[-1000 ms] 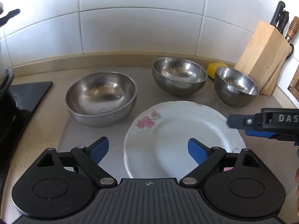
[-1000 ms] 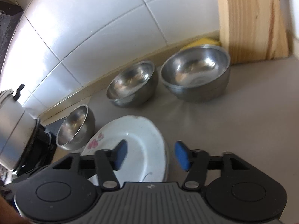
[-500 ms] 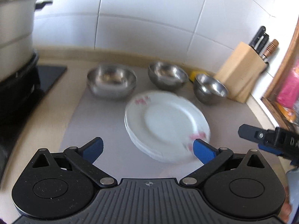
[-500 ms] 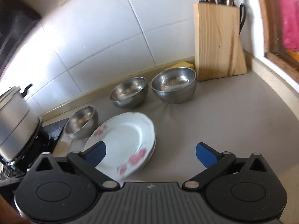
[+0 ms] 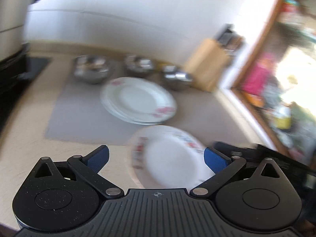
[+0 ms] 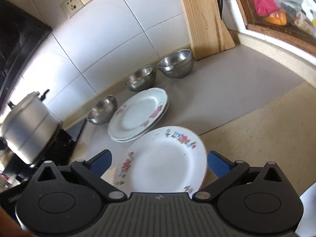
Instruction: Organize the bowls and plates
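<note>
Nearby, flowered plate (image 6: pixel 164 164) between both grippers' spread fingers (image 6: pixel 217 163), ungripped, plate stack (image 6: pixel 138 114), steel bowls (image 6: pixel 175 64), knife block (image 6: pixel 205 25) behind.

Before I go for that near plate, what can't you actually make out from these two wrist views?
- Near plate: its near rim is hidden behind the gripper body in both views.
- Plate stack: the count is unclear; the top plate hides the rest.
- Right-hand steel bowl: one or two nested, too small to tell.
- Left wrist view: bowls and knife block smeared by motion blur.
</note>
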Demonstrator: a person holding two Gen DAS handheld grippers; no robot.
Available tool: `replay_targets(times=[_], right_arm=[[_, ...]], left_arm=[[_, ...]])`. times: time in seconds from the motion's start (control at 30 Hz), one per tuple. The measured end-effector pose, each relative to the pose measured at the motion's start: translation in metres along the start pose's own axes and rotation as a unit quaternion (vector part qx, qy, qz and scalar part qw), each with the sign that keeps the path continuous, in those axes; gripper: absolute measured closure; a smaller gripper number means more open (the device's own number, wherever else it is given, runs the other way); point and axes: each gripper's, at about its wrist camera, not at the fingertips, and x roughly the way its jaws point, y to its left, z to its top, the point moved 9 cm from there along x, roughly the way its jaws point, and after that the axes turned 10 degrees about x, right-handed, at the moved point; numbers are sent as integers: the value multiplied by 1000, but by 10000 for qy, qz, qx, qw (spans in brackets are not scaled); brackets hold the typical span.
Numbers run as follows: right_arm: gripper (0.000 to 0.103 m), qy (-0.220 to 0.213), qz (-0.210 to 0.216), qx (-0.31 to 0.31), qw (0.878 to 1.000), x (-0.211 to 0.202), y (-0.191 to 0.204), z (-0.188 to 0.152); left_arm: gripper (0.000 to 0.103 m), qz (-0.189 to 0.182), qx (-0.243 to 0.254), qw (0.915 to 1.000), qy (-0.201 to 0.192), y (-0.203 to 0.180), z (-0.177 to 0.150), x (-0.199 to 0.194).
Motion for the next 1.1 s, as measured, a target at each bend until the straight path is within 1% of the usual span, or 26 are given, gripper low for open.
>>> replay_targets(times=[0.03,0.07,0.1,0.13,0.17,0.2,0.27,0.37,0.43,0.47,0.53,0.57,0.6,0.67,0.73,0.77,0.8,0.87,0.97,1.0,1.03,1.1], right_arm=[[22,91,157,27,9998,-1,3,-4],[21,79,210,66,9997,-5,4,-7],[21,44,216,-8,9998,-9,6,-7],[21,41,229,-125,9997,-11,10,-9],[21,8,237,-254,9994,-14,15,-10],[21,-38,262,-348,9990,-16,19,-10],[21,-146,224,-357,9990,-20,19,-9],[21,-292,21,-156,9995,-24,9,-6],[21,-360,-223,-307,9986,-23,7,-4],[21,-402,-232,-390,9982,-23,8,-4],[21,-564,-348,-675,9955,-21,9,-2],[21,-571,-321,-739,9951,-19,8,-2],[21,-514,-343,-761,9952,-15,6,-2],[22,-247,-391,-730,9963,-4,1,-3],[22,-183,-546,-653,9962,5,-9,0],[26,-127,-593,-617,9962,9,-13,1],[30,-53,-650,-583,9962,13,-17,3],[30,-44,-614,-629,9961,17,-19,6],[30,-70,-736,-603,9954,21,-25,13],[30,-107,-827,-587,9948,21,-27,16],[30,-109,-850,-555,9948,21,-29,19],[30,-59,-817,-484,9955,23,-31,23]], left_arm=[[5,-197,66,9998,13,-5,-2,-2],[5,-468,149,9987,150,-12,-6,-1],[5,-670,289,9966,372,-19,-13,2],[5,-744,486,9945,558,-27,-19,5],[5,-720,676,9929,663,-33,-21,6],[5,-570,849,9923,702,-36,-22,6],[5,-245,928,9934,626,-31,-20,3],[5,37,644,9959,629,-16,-22,0],[5,126,478,9964,686,-5,-23,-3],[5,191,413,9967,666,0,-21,-4],[5,545,401,9968,426,15,-12,-7],[5,780,509,9951,321,19,-7,-4],[5,929,614,9934,267,21,-3,3],[5,921,686,9930,275,21,2,18],[6,965,731,9922,291,21,3,31],[6,955,816,9916,325,20,2,37],[8,1063,897,9893,439,20,0,45],[10,1162,991,9865,587,19,-2,56],[12,1117,990,9862,720,18,-6,71],[16,1063,943,9865,810,17,-7,77],[18,1017,901,9867,894,17,-8,81],[22,998,845,9857,1062,17,-13,89]])
